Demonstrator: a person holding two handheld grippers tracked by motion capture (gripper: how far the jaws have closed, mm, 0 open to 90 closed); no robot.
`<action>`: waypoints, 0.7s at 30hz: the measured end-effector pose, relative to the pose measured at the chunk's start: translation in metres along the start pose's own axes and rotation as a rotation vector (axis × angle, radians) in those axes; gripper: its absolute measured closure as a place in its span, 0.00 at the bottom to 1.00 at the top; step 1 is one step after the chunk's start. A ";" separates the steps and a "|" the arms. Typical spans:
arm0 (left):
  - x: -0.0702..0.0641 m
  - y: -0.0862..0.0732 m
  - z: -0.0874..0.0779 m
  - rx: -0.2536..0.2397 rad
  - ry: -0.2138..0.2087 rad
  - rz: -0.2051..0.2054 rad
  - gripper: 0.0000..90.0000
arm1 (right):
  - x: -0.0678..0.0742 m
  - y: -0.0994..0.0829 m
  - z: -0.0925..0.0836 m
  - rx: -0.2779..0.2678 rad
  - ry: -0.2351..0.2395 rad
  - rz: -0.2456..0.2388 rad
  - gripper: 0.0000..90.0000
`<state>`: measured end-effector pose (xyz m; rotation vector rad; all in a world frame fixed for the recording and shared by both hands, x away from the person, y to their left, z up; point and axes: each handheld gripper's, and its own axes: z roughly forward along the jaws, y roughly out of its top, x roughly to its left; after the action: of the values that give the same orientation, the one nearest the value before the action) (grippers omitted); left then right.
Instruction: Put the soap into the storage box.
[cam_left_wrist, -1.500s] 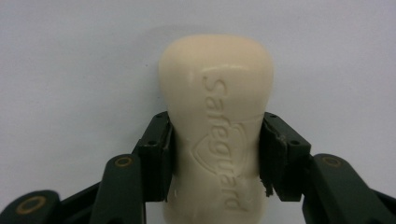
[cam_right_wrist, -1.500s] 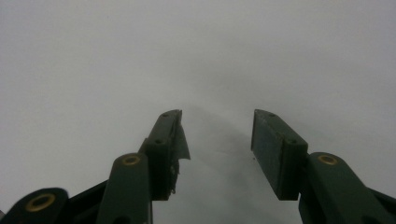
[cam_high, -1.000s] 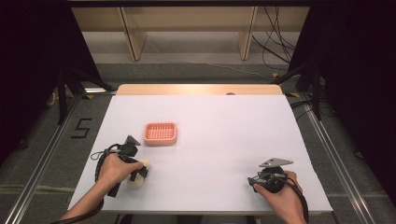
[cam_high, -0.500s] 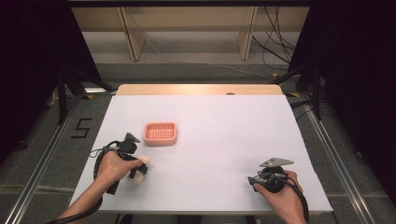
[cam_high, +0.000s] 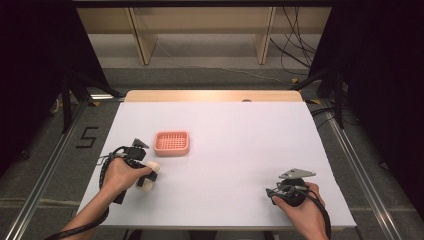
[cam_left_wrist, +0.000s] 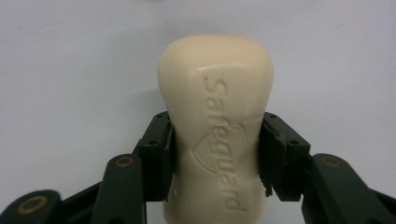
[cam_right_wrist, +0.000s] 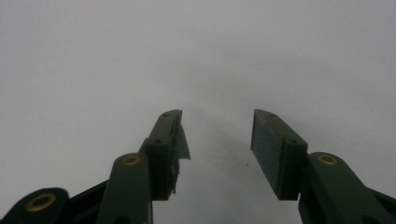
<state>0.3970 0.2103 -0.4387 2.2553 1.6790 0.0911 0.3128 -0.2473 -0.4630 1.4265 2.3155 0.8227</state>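
High view: left gripper (cam_high: 145, 172) clamped on a cream, waisted bar of soap (cam_high: 148, 175), pink slotted plastic soap tray (cam_high: 171, 143) just beyond; right gripper (cam_high: 272, 191) well apart over white table (cam_high: 235, 145). Left gripper view: pads (cam_left_wrist: 161, 154) pressed against soap waist. Right gripper view: jaws parted, holding nothing.

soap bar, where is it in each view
High view: the soap bar lies lower left on the white table, in the left gripper, near the pink basket.
Left gripper view: centre, soap bar clamped between both jaws.
Right gripper view: not in it.
Shared landmark: the white table.
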 end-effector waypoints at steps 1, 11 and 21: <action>0.000 0.000 0.000 -0.015 0.002 -0.003 0.55 | 0.000 0.000 0.000 0.000 0.006 0.003 0.59; -0.001 0.007 -0.004 -0.023 0.018 0.045 0.55 | 0.001 0.000 -0.001 0.007 0.004 0.015 0.59; -0.004 0.013 -0.004 -0.051 0.023 0.066 0.55 | 0.000 0.000 -0.001 0.001 0.000 0.019 0.59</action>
<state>0.4073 0.2044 -0.4304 2.2807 1.5950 0.1737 0.3122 -0.2476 -0.4625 1.4507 2.3064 0.8267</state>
